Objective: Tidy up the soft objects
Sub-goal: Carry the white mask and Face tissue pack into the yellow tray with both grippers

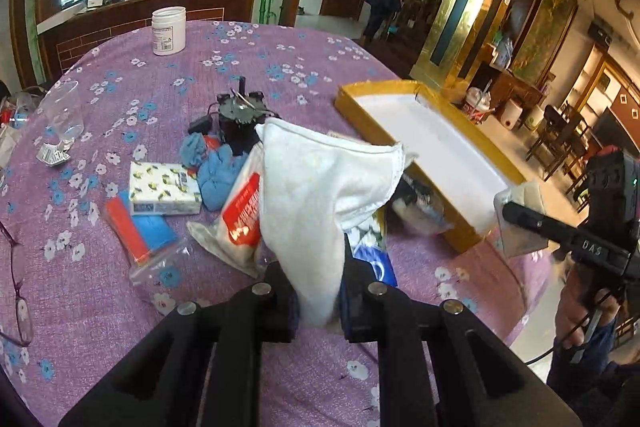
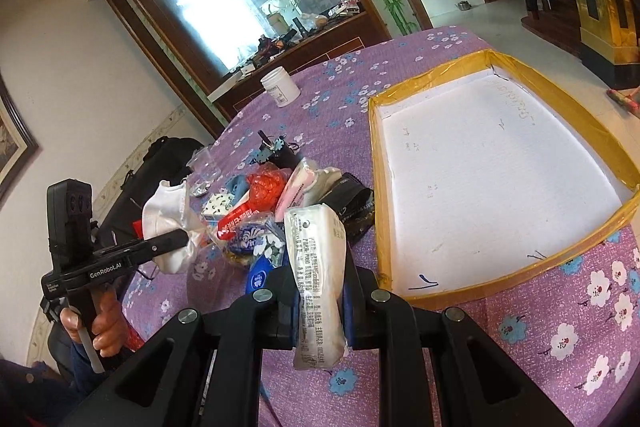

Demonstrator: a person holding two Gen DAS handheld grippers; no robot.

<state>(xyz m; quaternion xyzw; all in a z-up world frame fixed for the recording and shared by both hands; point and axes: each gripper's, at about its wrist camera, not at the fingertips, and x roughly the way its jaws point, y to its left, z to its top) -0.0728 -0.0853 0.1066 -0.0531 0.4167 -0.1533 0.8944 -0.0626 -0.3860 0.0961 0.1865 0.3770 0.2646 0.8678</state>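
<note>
My left gripper (image 1: 318,301) is shut on a white cloth (image 1: 316,195) and holds it up above the purple flowered table (image 1: 160,75). The cloth also shows in the right wrist view (image 2: 168,223), held by the left gripper (image 2: 188,241). My right gripper (image 2: 320,303) is shut on a clear-wrapped white pack (image 2: 320,267); it shows at the right in the left wrist view (image 1: 506,213), next to the tray's near corner. The yellow-rimmed white tray (image 1: 436,143) lies at the right, empty (image 2: 492,167). A heap of soft items (image 2: 272,203) lies left of the tray.
The heap holds a tissue pack (image 1: 165,189), blue cloth (image 1: 216,175), a red-labelled bag (image 1: 240,215) and a red and blue item in a clear bag (image 1: 140,231). A white jar (image 1: 169,31), a glass (image 1: 64,111), a black device (image 1: 240,115) and spectacles (image 1: 18,303) are on the table.
</note>
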